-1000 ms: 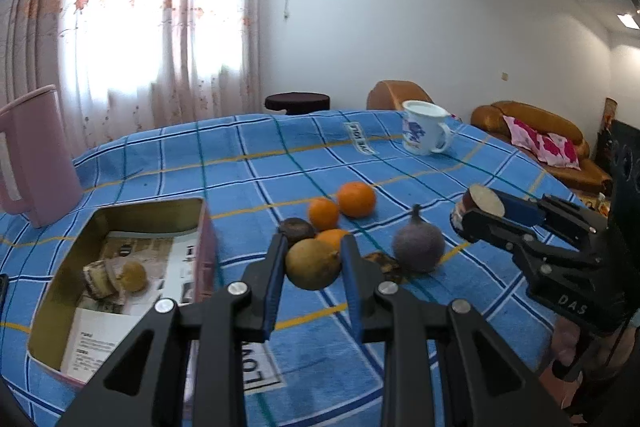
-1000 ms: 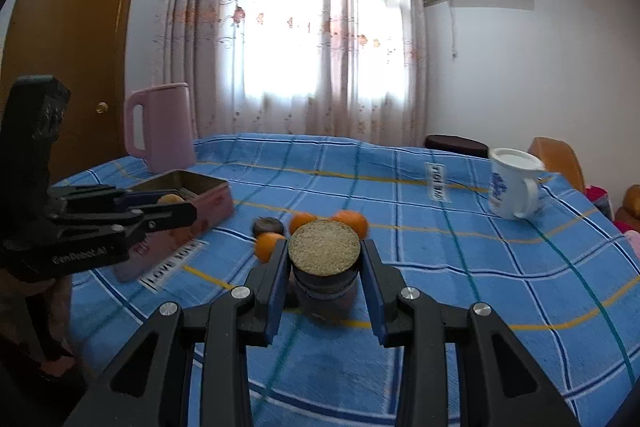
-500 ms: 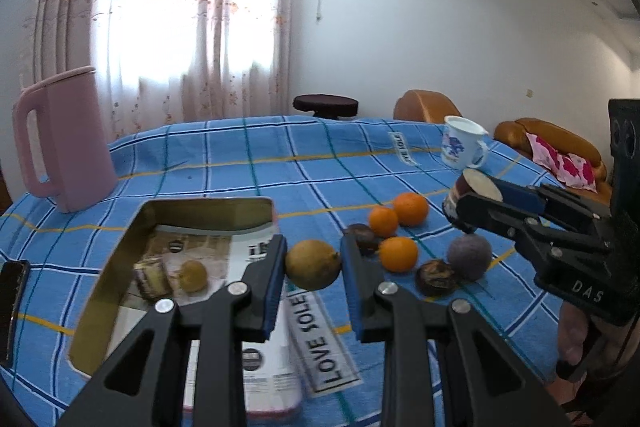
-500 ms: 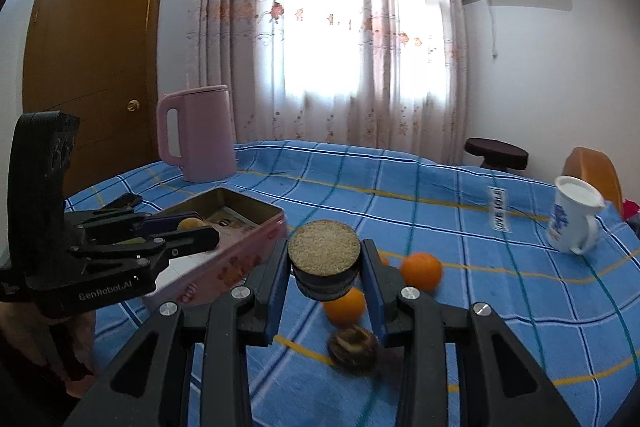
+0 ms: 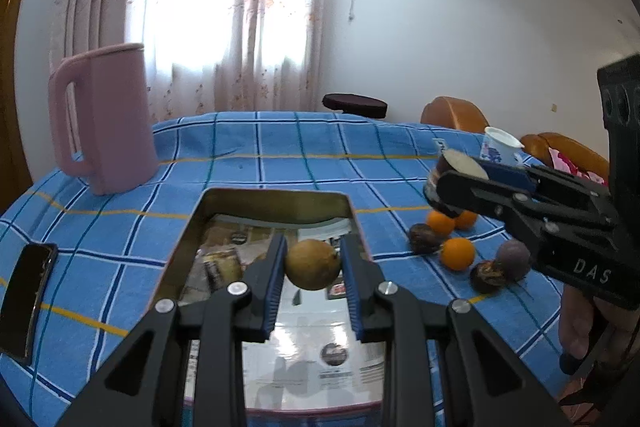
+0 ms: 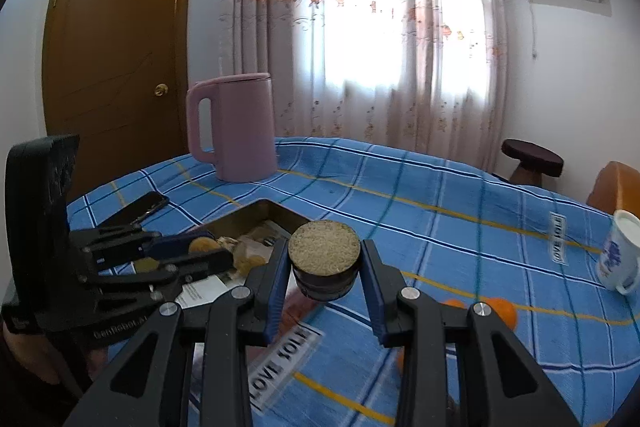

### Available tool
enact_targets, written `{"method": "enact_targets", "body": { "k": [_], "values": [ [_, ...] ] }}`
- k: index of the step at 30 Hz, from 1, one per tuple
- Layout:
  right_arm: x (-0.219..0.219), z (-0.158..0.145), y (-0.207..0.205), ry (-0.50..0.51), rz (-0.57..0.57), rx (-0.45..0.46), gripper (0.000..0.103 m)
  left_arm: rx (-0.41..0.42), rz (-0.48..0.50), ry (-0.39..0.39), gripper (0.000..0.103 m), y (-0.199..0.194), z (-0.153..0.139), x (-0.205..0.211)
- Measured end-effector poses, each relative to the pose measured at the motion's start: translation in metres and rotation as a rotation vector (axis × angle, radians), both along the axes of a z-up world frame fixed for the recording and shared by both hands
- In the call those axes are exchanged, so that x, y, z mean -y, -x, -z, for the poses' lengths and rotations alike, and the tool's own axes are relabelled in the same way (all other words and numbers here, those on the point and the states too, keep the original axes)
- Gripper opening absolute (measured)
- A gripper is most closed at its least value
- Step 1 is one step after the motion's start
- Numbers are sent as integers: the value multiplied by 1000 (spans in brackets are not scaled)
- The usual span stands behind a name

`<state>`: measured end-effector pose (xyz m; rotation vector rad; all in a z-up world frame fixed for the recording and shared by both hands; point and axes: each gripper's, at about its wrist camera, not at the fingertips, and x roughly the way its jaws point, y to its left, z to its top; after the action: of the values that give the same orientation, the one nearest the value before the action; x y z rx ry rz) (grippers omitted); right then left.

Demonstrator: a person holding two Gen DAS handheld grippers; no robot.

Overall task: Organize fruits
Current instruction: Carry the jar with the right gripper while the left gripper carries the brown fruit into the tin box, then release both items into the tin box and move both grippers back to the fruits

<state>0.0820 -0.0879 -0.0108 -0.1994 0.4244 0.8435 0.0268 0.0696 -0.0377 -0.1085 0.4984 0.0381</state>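
Observation:
My left gripper [image 5: 313,265] is shut on a yellow-green round fruit [image 5: 312,264] and holds it over the open gold tin box [image 5: 276,197]. My right gripper [image 6: 325,261] is shut on a dark round fruit with a flat pale cut top [image 6: 324,259], held above the table next to the box [image 6: 280,213]. It also shows in the left wrist view [image 5: 460,175], right of the box. Oranges [image 5: 457,253], dark fruits [image 5: 423,238] and a purple fruit [image 5: 514,259] lie on the blue cloth to the right.
A pink jug [image 5: 106,119] stands at the back left. A black phone [image 5: 28,297] lies at the left edge. A white mug [image 5: 500,147] stands at the far right. Papers and small fruits lie inside the box [image 6: 244,255].
Both grippers have moved left with their fruits. The left gripper now hangs over the tin box instead of beside it. The right gripper has come up next to the box.

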Motion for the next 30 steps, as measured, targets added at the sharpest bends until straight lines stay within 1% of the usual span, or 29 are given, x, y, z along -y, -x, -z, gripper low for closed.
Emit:
{"method": "enact_targets", "body": {
  "k": [6,13,24,28,30],
  "values": [
    [-31,10,-4,36,-31,-16,36,-18,-37,14,29,2,7,-20],
    [-55,29,-8,90,-52,-52,36,-41,-57,32,29,1,14,-36],
    [-72,51,-14,173,-59,-109,36,-105,-44,77,29,-8,23,-47],
    [-77,55,-15,193,-61,-124,37,-133,-42,83,29,-12,26,-48],
    [-80,55,-13,202,-60,-125,37,-135,-35,79,29,-12,26,-47]
  ]
}}
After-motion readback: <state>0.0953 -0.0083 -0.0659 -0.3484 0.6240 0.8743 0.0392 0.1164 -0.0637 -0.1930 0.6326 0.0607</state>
